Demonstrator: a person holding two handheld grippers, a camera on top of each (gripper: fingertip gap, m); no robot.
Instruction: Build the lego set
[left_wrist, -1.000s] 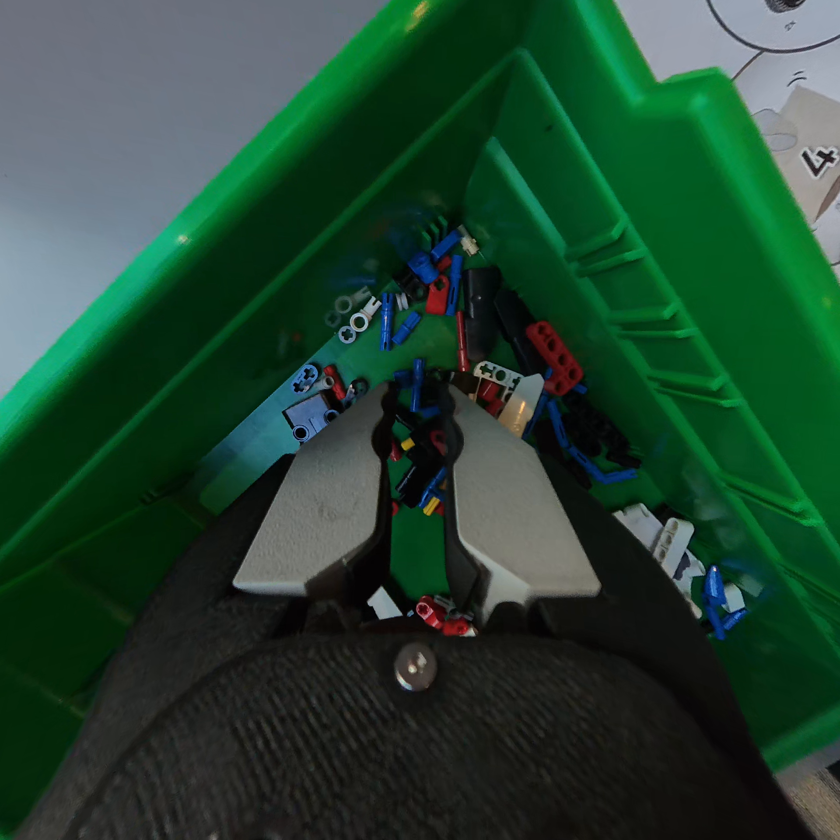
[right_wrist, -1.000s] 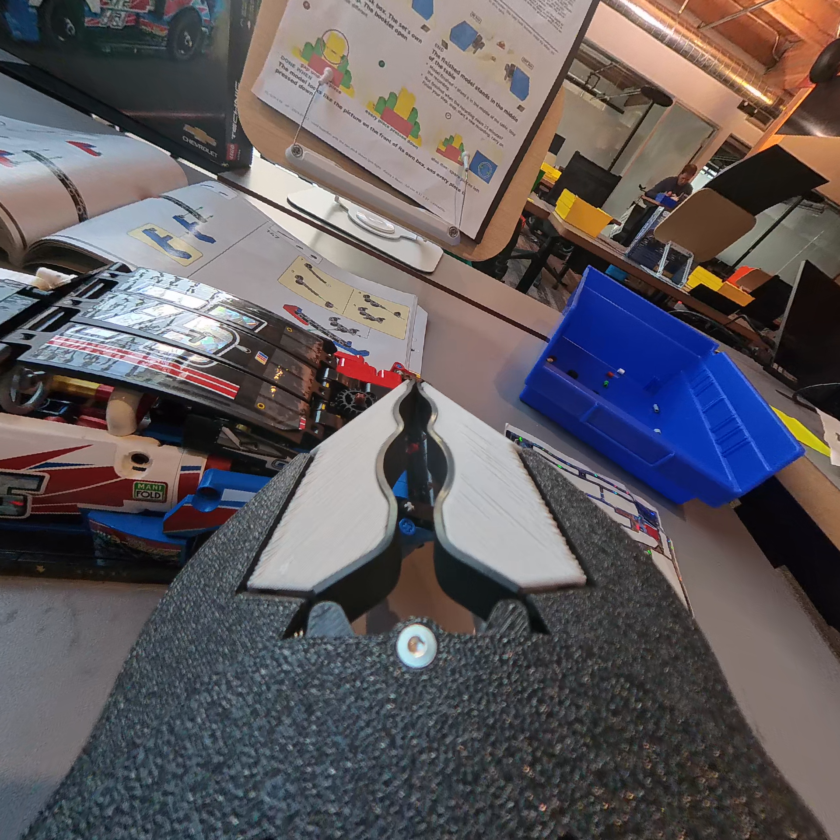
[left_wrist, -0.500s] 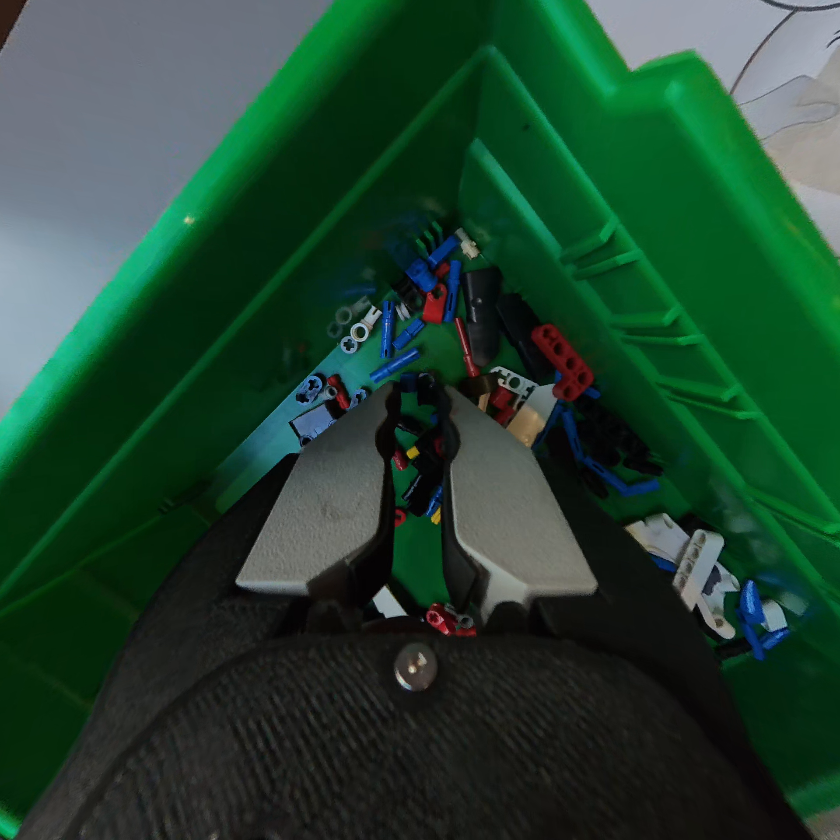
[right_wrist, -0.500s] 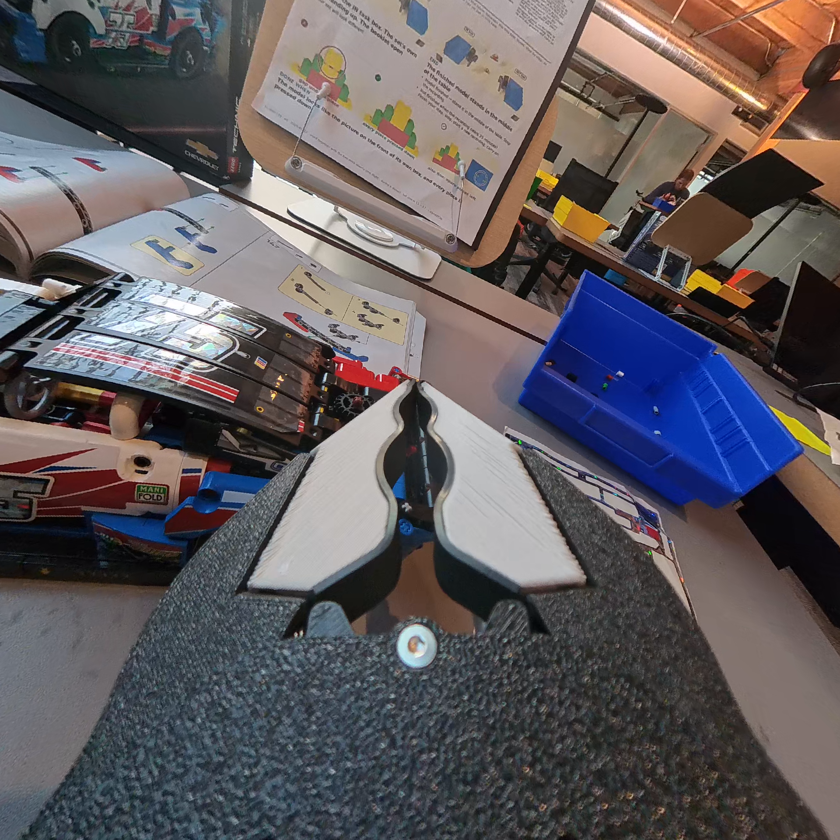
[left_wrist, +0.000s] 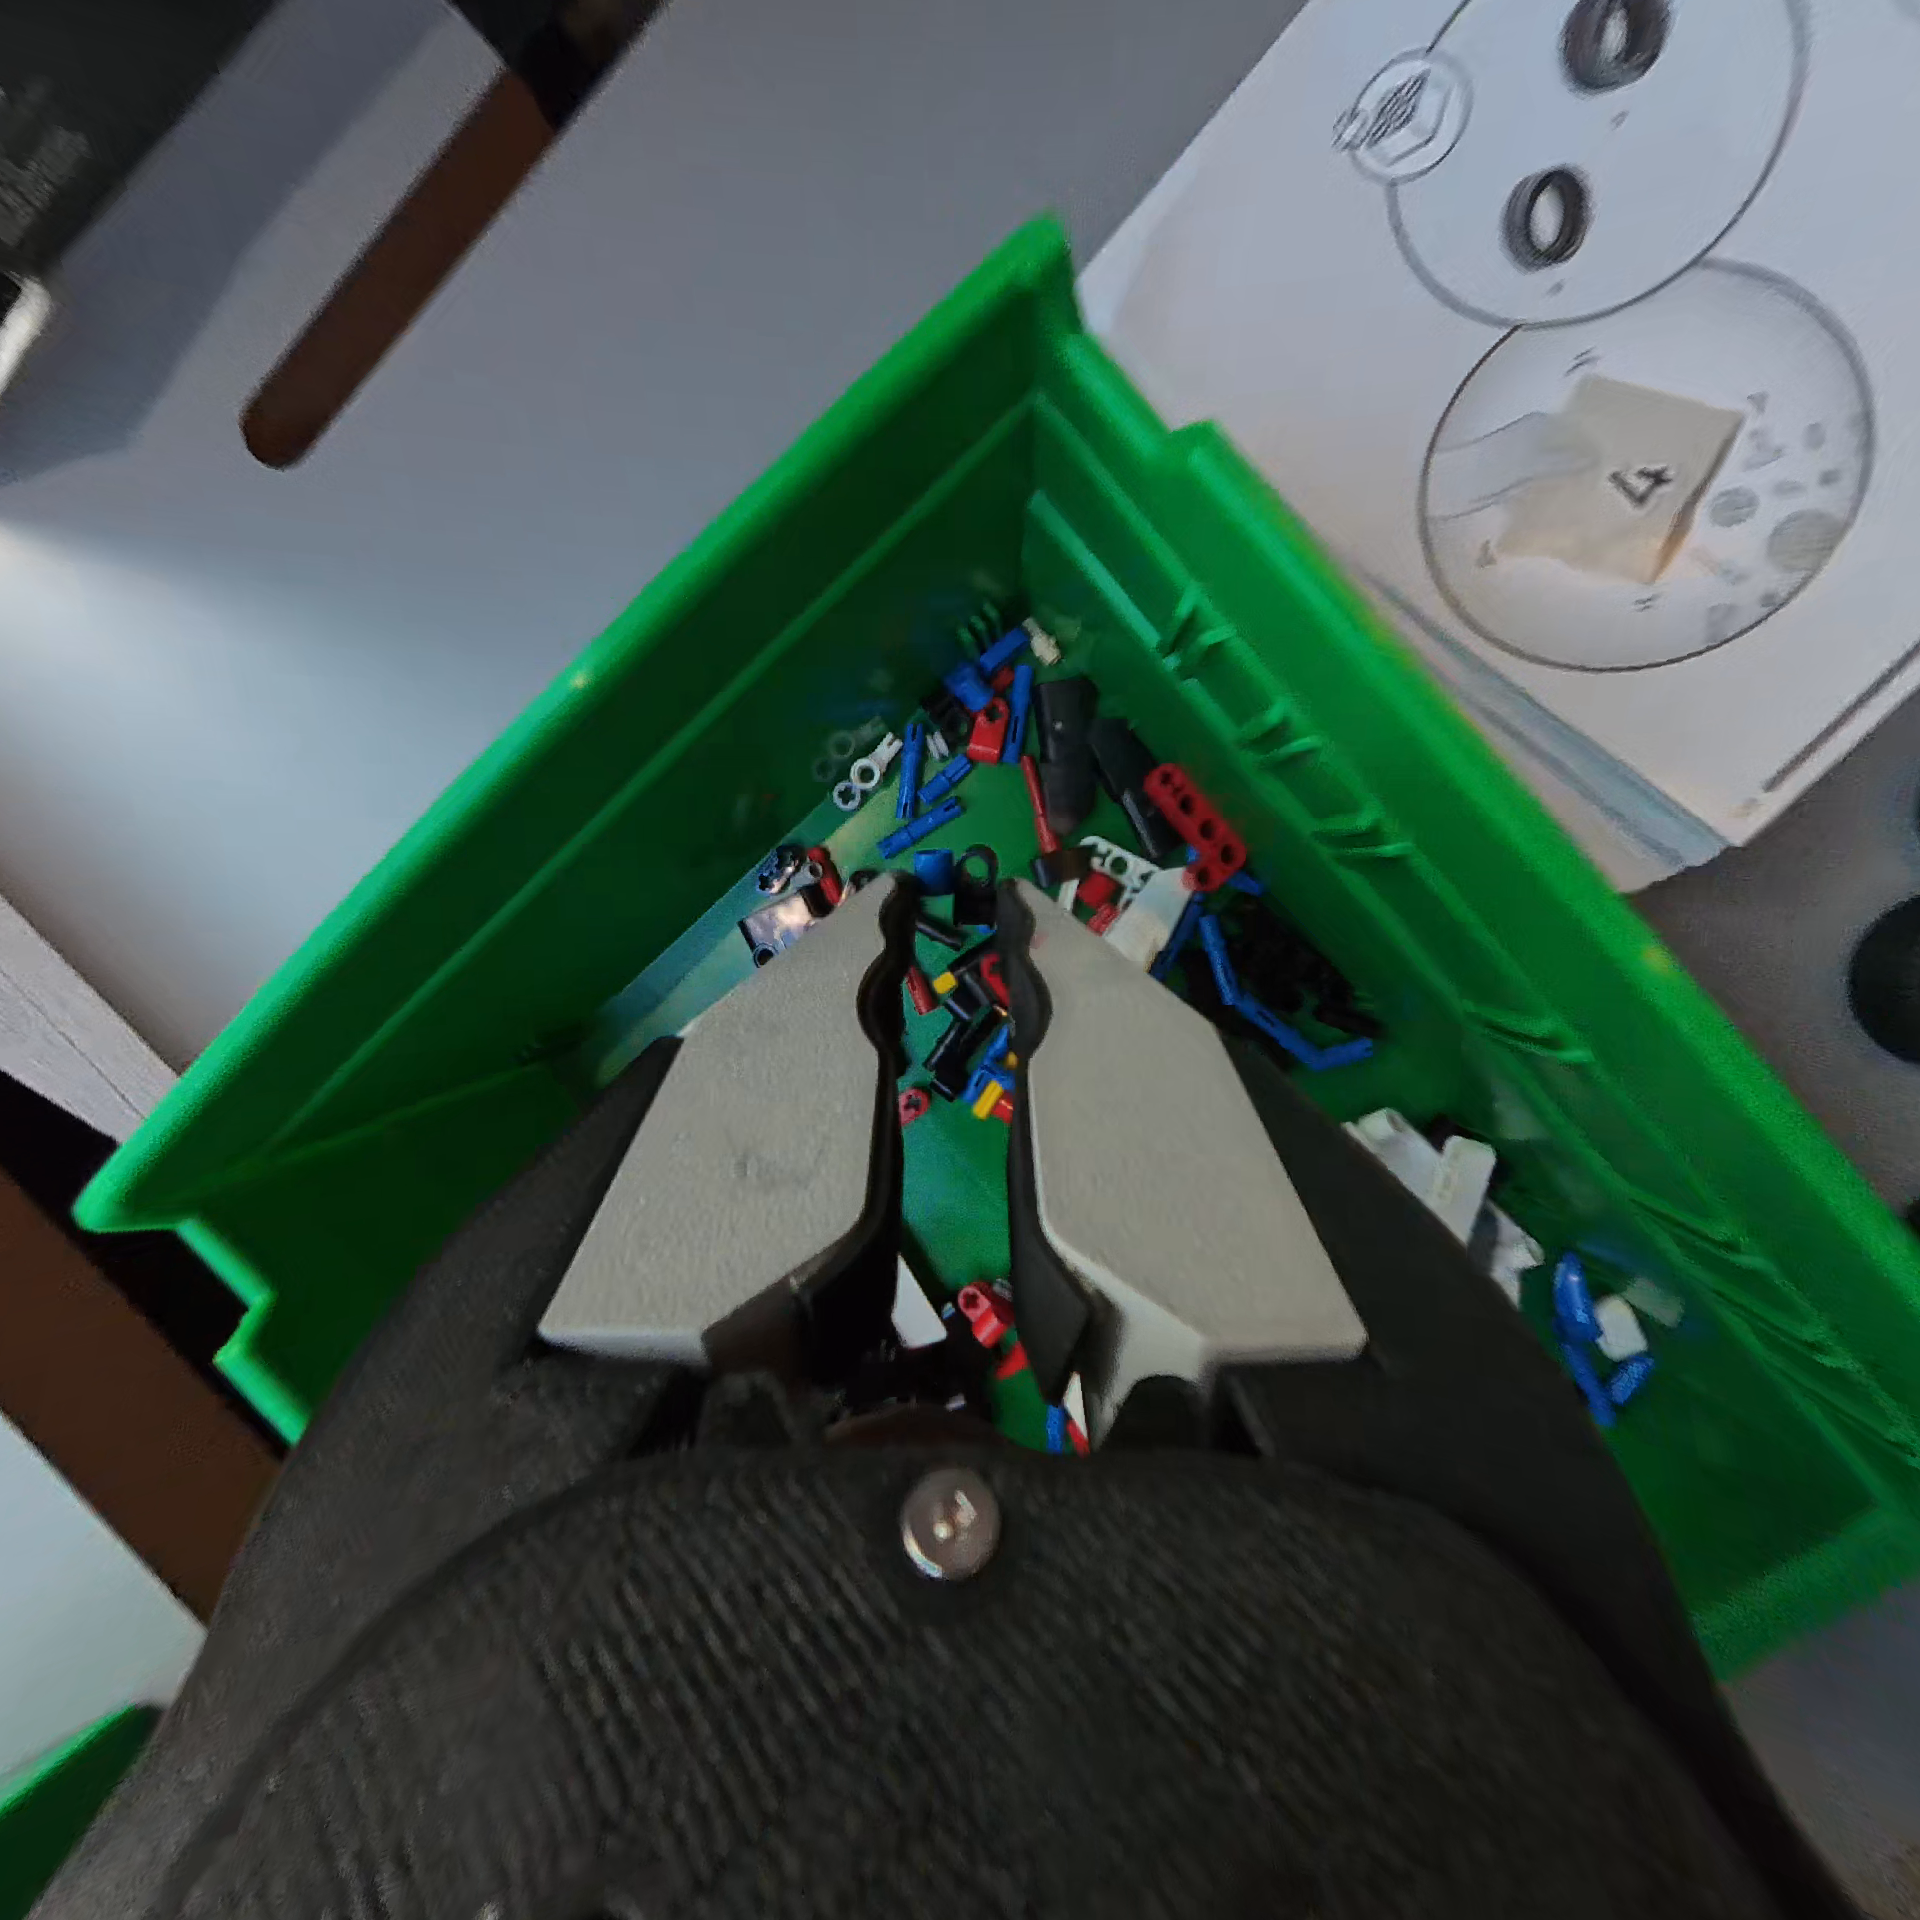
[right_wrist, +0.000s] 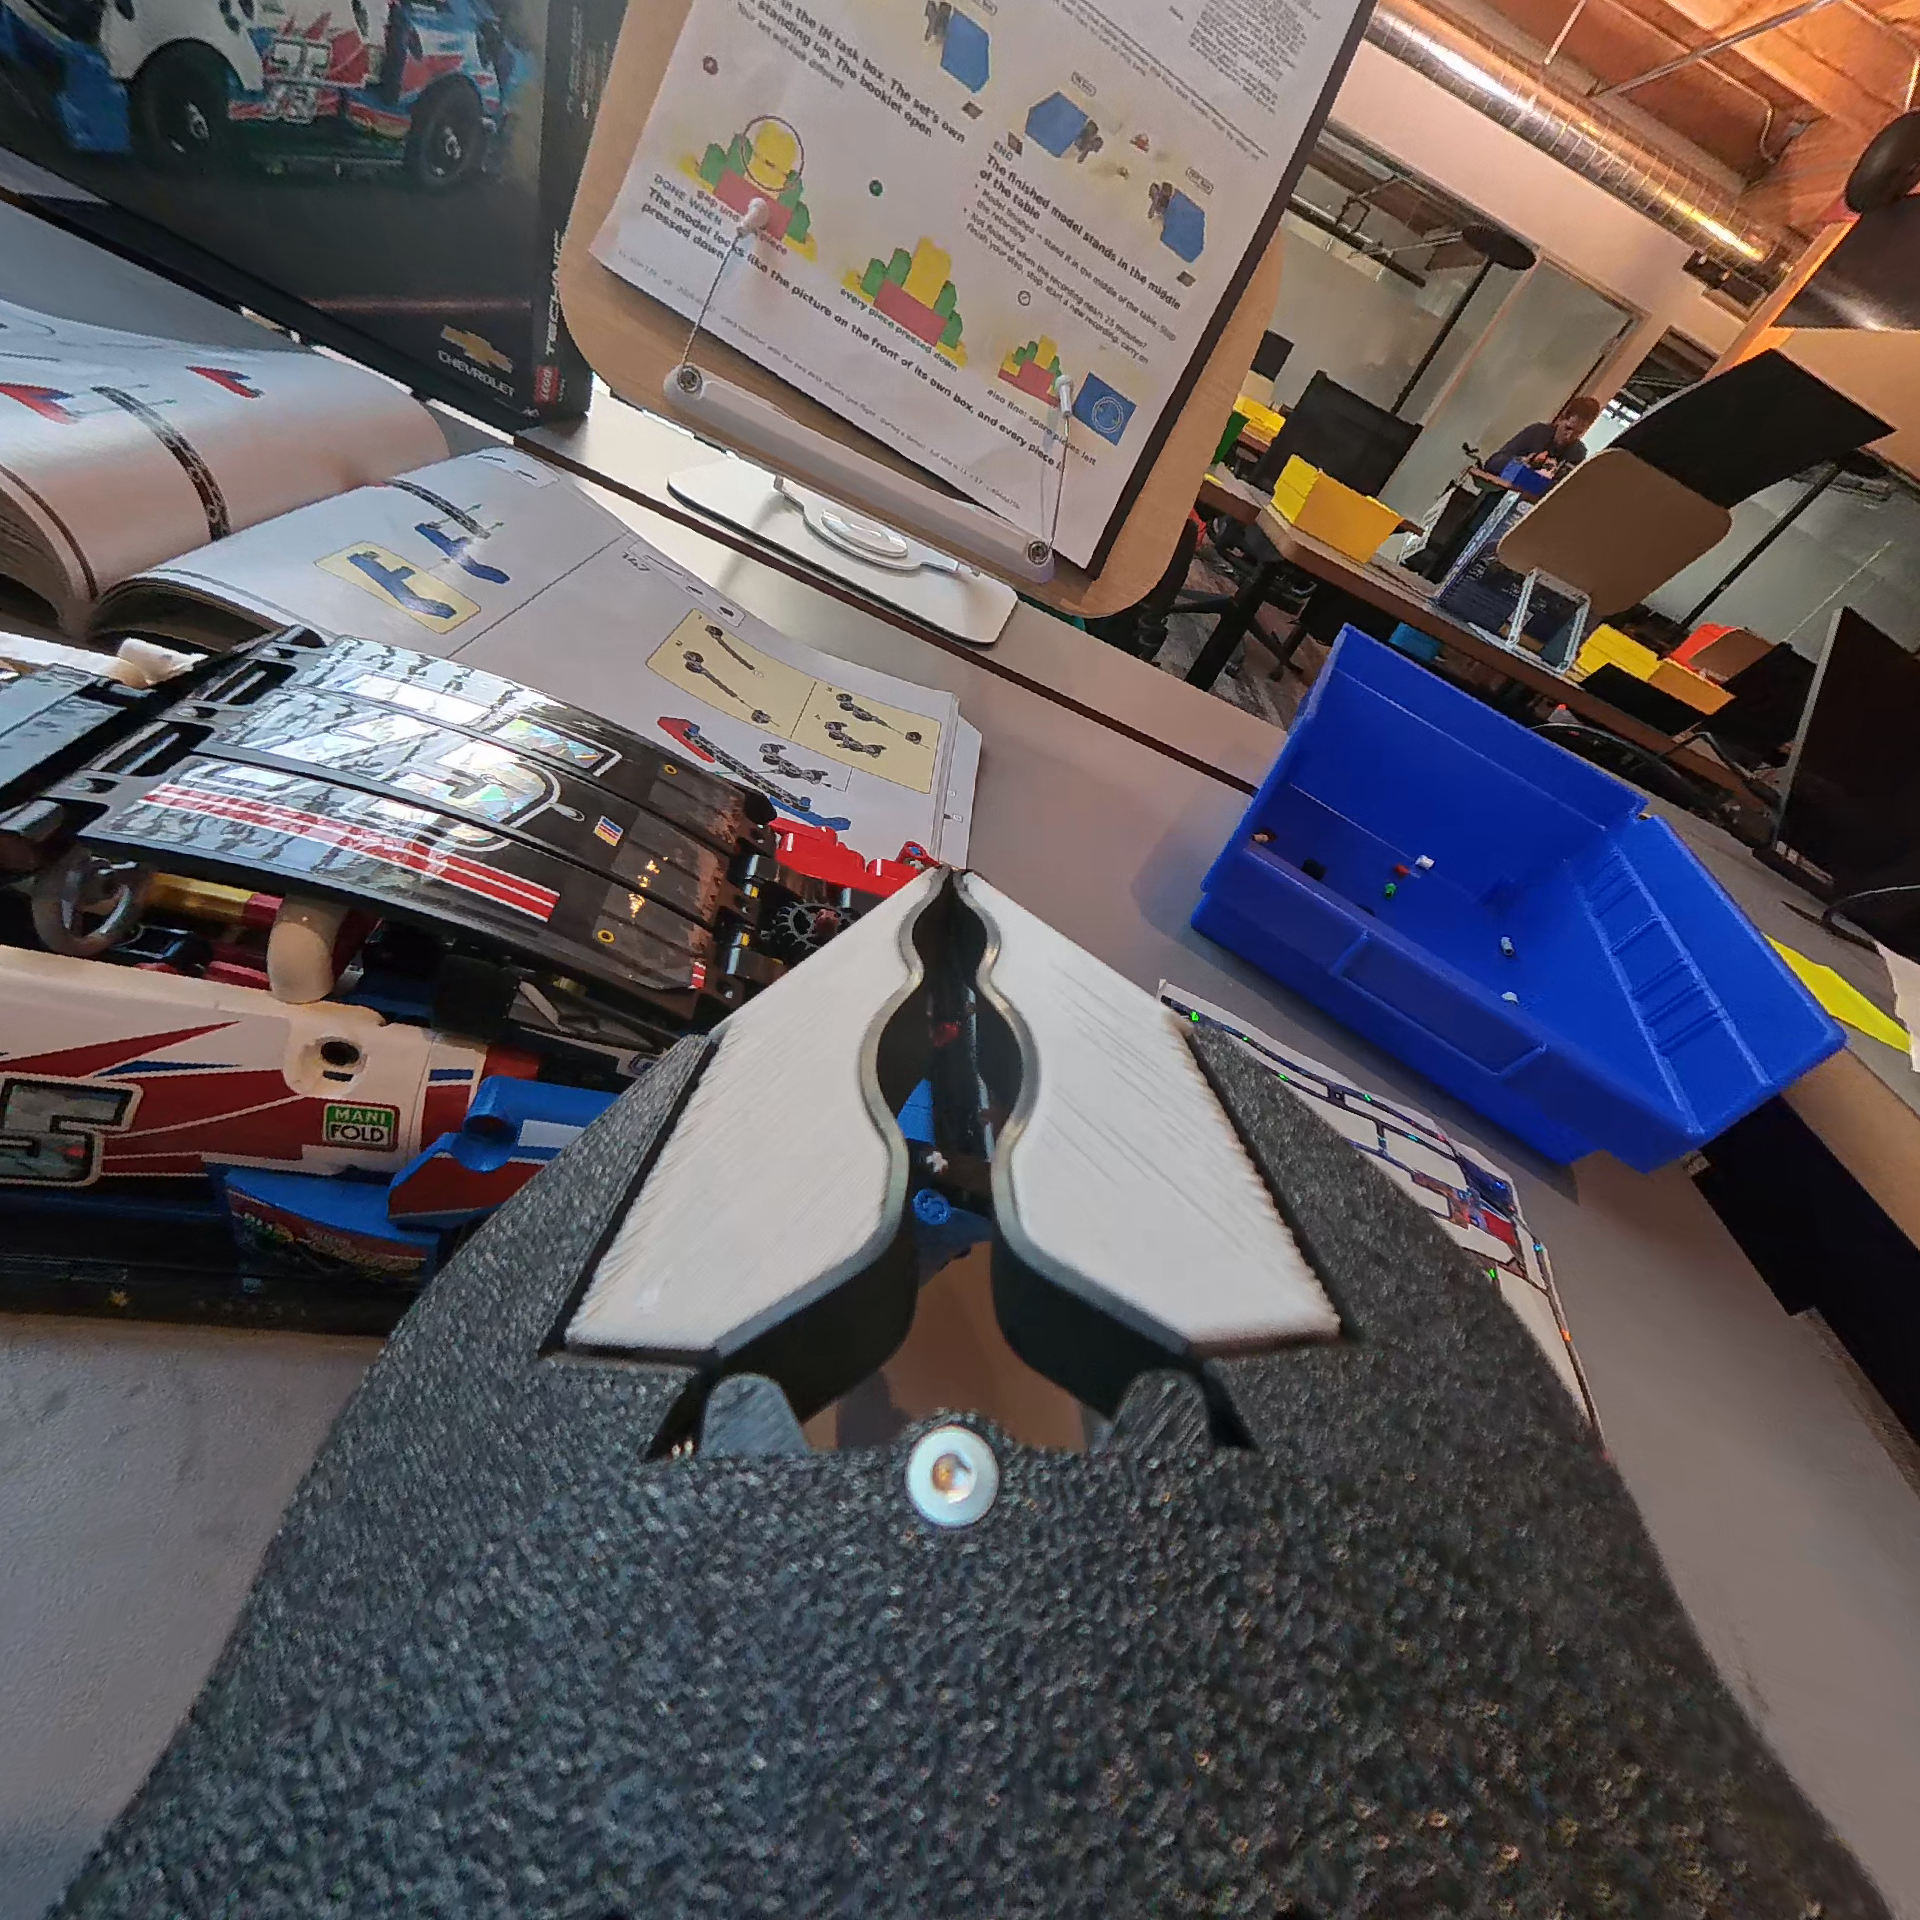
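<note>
**A:** How far along is the build?

**B:** Well on, I'd judge. The car model (right_wrist: 343, 935) lies just left of my right claw (right_wrist: 951, 883): black roof panels with stickers on, white and red side, blue base. Whether the wheels are fitted I can't tell from here.

**A:** And what's left?

**B:** Plenty of small stuff. Under my left claw (left_wrist: 951, 894) the green bin (left_wrist: 540, 935) has loose pieces (left_wrist: 1039, 790) heaped in its far corner ahead of my tips: blue pins, a red beam, black connectors, some white bits off to my right.

**A:** Are you holding anything?

**B:** The left claw is slightly spread, over the heap, with nothing pinched that I can see. The right claw's tips are pressed together; something dark and thin shows in the gap behind them, but I can't tell if it's gripped.

**A:** Anything else nearby?

**B:** The instruction booklet (right_wrist: 623, 623) lies open beyond the model, and a blue bin (right_wrist: 1507, 935), nearly bare, sits ahead to my right.
</note>
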